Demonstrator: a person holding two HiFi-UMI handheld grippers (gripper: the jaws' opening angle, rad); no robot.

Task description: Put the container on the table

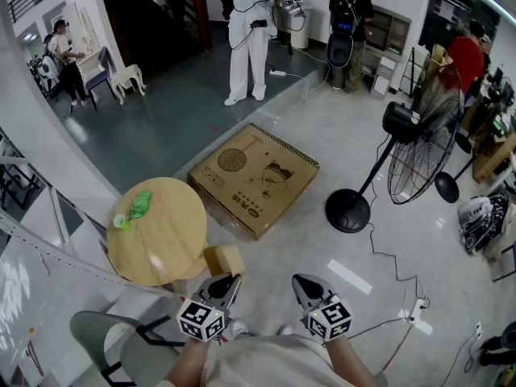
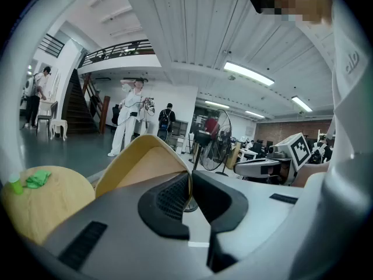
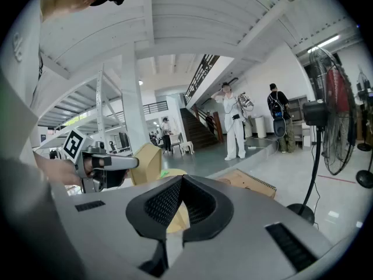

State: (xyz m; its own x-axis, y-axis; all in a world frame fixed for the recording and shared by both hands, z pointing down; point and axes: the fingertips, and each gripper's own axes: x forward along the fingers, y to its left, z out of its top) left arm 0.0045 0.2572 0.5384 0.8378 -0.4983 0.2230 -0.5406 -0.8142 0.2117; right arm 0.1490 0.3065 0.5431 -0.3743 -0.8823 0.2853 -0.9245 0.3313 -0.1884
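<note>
While left tool (image 1: 227, 283) grips container (image 1: 224, 259), cloth (image 1: 141, 205) occupies table (image 1: 165, 244)

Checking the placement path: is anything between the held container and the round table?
Nothing visible. The container, pinched by the left gripper, hangs at the near edge of the table; the green cloth and small green item lie on its far side.

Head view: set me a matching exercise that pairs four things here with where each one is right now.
Things:
1. container
2. green cloth
3. flat cardboard box
4. pedestal fan

Places:
A. standing upright on the floor
B. lying on the round table
C. lying flat on the floor
D. clamped in the left hand-held gripper, beside the round table

Pairs: 1-D, 2-B, 3-C, 4-A.
</note>
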